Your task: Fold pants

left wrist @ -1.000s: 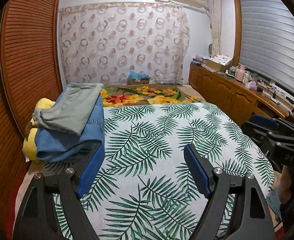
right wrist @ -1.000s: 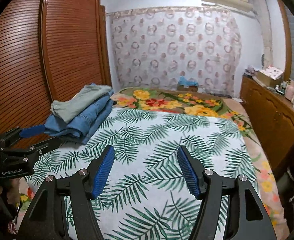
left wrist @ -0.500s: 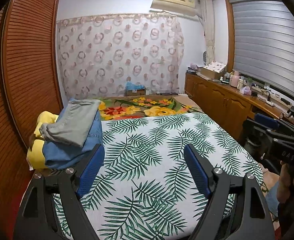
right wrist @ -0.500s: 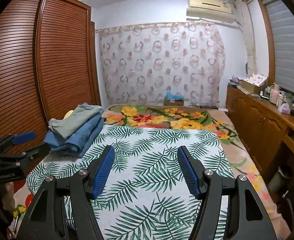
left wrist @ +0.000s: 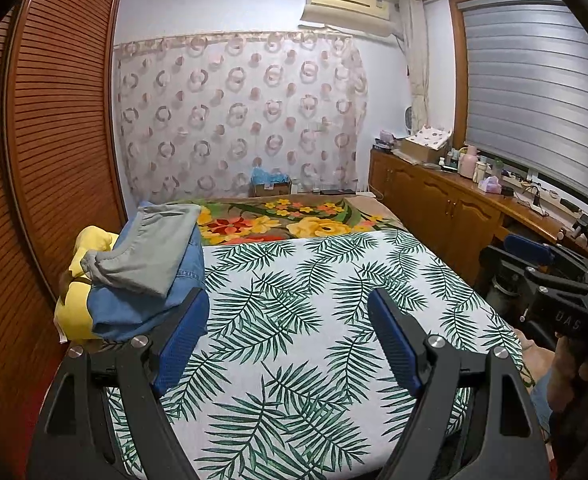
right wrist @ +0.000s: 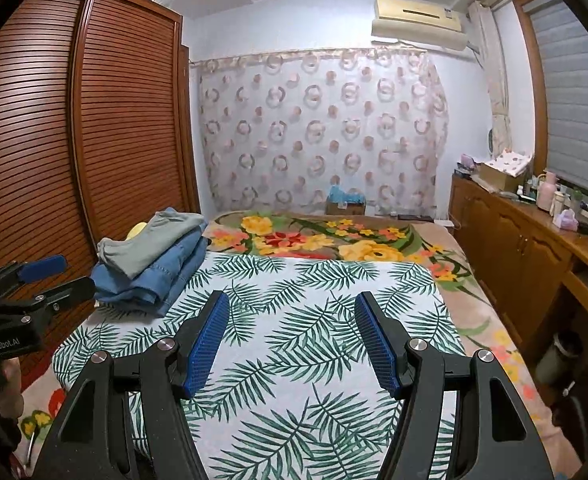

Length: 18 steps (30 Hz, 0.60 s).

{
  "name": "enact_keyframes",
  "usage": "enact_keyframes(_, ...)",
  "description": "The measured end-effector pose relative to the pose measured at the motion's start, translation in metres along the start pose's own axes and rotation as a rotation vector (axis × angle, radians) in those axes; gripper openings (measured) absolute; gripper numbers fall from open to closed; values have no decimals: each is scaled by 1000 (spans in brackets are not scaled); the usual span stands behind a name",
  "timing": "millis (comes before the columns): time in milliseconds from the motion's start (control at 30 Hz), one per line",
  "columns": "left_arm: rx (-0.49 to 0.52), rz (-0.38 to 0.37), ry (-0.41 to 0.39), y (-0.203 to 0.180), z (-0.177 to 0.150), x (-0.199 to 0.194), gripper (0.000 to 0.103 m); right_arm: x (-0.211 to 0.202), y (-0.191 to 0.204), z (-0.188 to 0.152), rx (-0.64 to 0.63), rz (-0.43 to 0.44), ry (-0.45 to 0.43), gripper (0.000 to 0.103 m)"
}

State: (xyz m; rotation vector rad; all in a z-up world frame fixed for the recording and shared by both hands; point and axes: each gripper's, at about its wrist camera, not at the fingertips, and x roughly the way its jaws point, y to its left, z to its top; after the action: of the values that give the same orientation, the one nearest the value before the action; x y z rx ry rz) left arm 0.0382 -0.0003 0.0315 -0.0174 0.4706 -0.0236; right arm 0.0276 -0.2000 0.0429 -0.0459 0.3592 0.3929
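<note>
Blue-padded jaws of the left gripper (left wrist: 288, 334) are seen standing wide apart in the left wrist view, with nothing held between them; only the palm-leaf sheet (left wrist: 294, 280) lies beyond. At ten o'clock the folded pants (left wrist: 150, 276) are stacked at the sheet's left edge, grey pair on top of blue denim, with a yellow cushion (left wrist: 78, 312) beneath. At three o'clock the right gripper (left wrist: 533, 264) is glimpsed, gripped by a hand (left wrist: 573, 364).

Over to the right wrist view: the right gripper (right wrist: 290, 340) is held moderately open, empty, above the leaf sheet (right wrist: 313, 280). The pants stack (right wrist: 154, 260) is found at ten o'clock, near the slatted wardrobe (right wrist: 94, 120). At nine o'clock the left gripper (right wrist: 54, 276) is seen, open and empty, just beside the stack.
</note>
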Motion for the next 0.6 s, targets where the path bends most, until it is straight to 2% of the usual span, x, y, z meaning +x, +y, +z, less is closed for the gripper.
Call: enact_keyframes(600, -1, -1, -1, 0, 0, -1, 82, 1, -4, -1, -4, 4, -3, 67)
